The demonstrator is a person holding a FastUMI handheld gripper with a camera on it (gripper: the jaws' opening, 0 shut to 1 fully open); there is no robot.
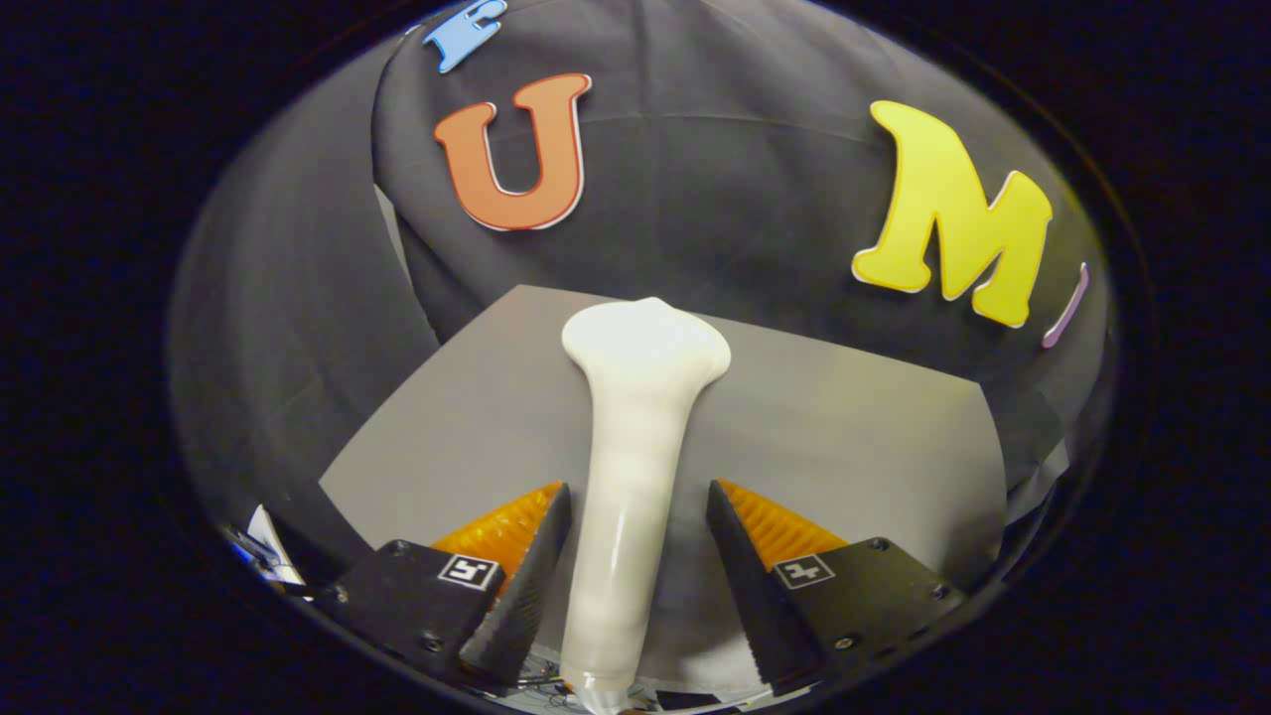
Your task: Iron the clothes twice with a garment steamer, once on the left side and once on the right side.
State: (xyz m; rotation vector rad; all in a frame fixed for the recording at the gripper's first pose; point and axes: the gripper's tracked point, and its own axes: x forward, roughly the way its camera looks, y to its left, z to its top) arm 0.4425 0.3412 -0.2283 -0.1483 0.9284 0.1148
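In the gripper view, the garment steamer (pixel 635 467) stood between the two fingers of the claw (pixel 635 566), its pale handle running forward and flaring into a broad head that lay over the grey surface (pixel 854 437). The left finger appeared to touch the handle, while a gap showed between the handle and the right finger, so the claw was set narrow around the steamer without a clear grip from both sides (whether it was closing or letting go could not be told). The clothes could not be made out with any confidence. The risk, as I judged it, was that the smooth, glossy handle might slip or twist if lifted before both fingers pressed on it, and the heavy head could tip the steamer forward. The claw pointed forward and somewhat downward toward the surface, held roughly level from side to side, with the handle lying nearly along its middle line.
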